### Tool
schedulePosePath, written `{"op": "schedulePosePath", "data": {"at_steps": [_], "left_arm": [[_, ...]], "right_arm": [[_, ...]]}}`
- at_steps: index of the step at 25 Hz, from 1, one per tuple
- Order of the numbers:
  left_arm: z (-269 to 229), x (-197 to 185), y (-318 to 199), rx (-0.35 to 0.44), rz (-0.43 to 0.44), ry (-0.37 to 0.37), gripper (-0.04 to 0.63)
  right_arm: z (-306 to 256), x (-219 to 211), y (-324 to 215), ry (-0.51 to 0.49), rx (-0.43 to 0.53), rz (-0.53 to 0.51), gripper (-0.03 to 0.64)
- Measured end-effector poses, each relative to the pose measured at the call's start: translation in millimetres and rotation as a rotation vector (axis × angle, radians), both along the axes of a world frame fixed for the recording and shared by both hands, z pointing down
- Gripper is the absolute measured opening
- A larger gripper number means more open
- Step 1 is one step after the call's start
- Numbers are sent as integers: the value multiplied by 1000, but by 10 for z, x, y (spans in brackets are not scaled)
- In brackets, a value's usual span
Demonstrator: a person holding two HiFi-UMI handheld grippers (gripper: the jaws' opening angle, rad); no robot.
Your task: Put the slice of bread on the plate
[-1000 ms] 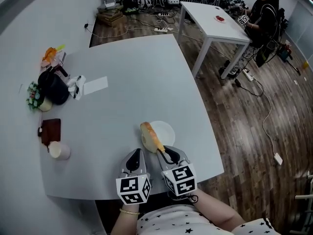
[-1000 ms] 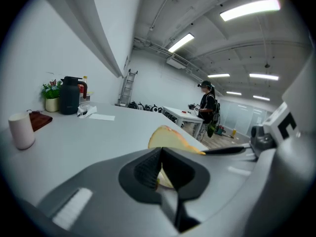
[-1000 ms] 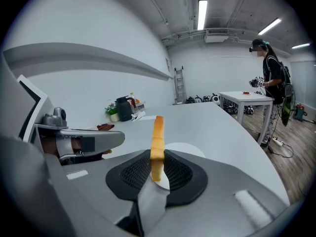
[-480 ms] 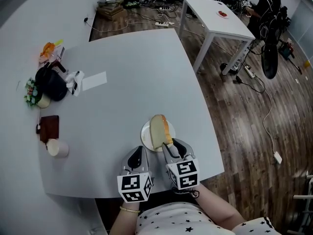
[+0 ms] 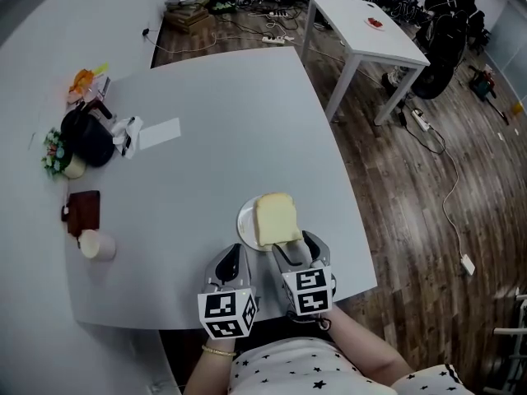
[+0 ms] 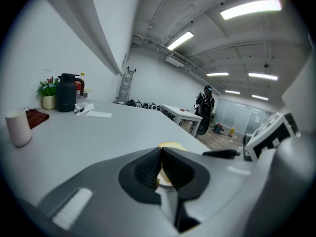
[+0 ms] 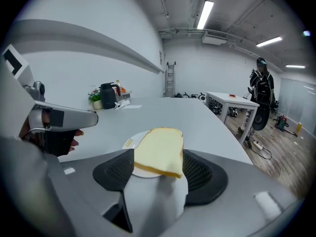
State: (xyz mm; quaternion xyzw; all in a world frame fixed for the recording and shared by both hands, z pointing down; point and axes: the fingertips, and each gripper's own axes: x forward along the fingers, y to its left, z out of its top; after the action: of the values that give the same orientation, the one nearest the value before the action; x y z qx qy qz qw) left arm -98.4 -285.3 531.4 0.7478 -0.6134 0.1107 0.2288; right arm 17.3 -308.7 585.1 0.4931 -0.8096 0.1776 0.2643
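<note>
A pale slice of bread [image 5: 274, 219] lies flat on the small white plate [image 5: 244, 220] near the table's front edge; its near end overhangs the plate's rim. My right gripper [image 5: 292, 249] sits just behind it, jaws opening wide. In the right gripper view the bread [image 7: 159, 151] lies between the pads over the plate [image 7: 129, 143], with the right gripper [image 7: 158, 169] no longer pinching it. To the left, my left gripper [image 5: 229, 266] rests shut and empty; in its own view the left gripper [image 6: 159, 169] has its pads together.
Along the grey table's left side stand a black kettle [image 5: 89, 142], a potted plant [image 5: 56, 156], a paper sheet [image 5: 159, 136], a brown wallet [image 5: 83, 212] and a white cup [image 5: 97, 245]. The table's right edge [image 5: 346, 196] drops to wooden floor. A white table [image 5: 366, 31] stands beyond.
The bread, held upright on its edge above the plate's left side, has tipped over and come down flat on the plate. The right jaws have spread wide. The left gripper stayed still.
</note>
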Motion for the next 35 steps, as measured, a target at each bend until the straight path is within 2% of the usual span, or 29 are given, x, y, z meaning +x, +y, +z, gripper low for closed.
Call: {"op": "schedulePosePath", "data": {"at_steps": [8,9,12,13,16,35], "left_arm": [[-150,87,28,34,13,1,8],[-176,102,38,39,14,3,8],[-245,158,80,53,23,3,8],[-264,181,99,57,26,0,8],[-317,238,162,66,35,-6,8],[-524,276,417,106,52,-21,8]], "right_arm": [[-364,-98,91,-81,44,-38,280],[-439,-101,107,-98,55,-39,246],[-685,-82,148,-143,111,-29,12],[-759,-80,169,-156,129,-31,0],[-892,-92,247,-181,158,-45,0],[-1041,-199,579,-140,222,-97,-2]]}}
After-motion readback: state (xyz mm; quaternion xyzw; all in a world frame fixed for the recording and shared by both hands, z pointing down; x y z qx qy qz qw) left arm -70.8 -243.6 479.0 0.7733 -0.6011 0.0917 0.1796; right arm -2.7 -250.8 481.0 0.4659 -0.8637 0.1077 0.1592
